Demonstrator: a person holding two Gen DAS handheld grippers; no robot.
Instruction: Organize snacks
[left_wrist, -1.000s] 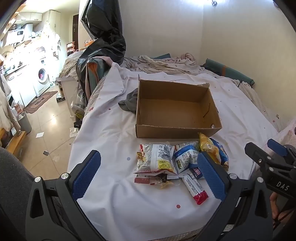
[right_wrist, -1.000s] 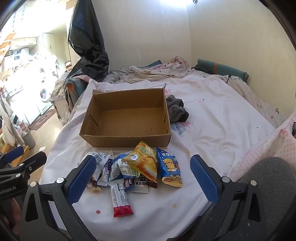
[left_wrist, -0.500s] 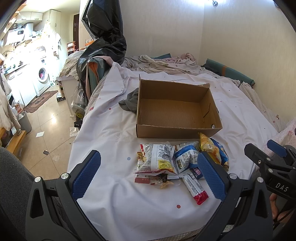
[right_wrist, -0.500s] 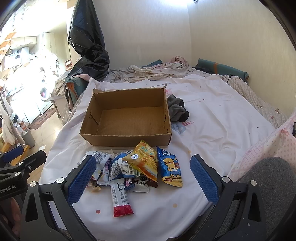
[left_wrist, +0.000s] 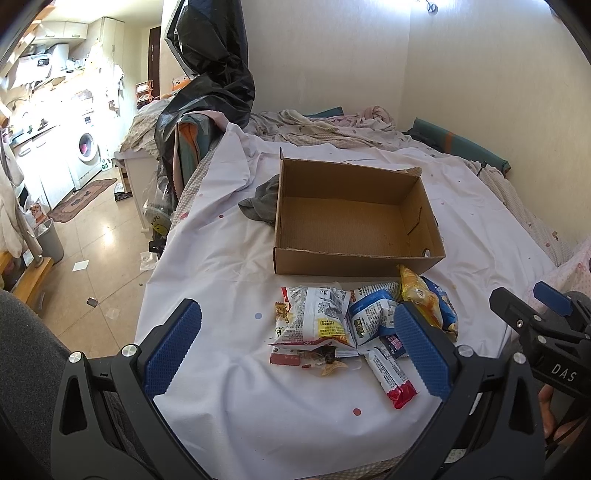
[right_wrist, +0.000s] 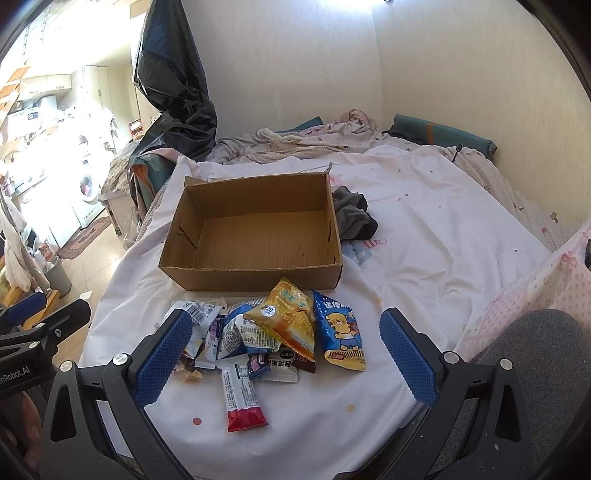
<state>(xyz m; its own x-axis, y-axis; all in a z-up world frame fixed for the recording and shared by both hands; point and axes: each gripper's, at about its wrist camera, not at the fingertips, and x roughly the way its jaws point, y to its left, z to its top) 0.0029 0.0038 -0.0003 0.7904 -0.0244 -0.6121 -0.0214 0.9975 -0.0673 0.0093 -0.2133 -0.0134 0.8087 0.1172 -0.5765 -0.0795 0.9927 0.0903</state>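
Bright daylight from the left overexposes the kitchen side; fisheye bends edges, corners vignette black.

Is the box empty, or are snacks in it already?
Empty. The box shows only its bare cardboard floor in both views, and the snacks lie in a pile on the sheet in front of it.

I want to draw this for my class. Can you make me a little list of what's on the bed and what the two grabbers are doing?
place: white bedsheet
box: cardboard box, open, nothing inside
snacks: snack pile on the sheet in front of the box, not touching the grabbers
biggest colours: yellow bag on top, blue bear bag beside it, red-ended bar nearest the camera
extra: grey cloth beside the box
left gripper: open, holding nothing
right gripper: open, holding nothing
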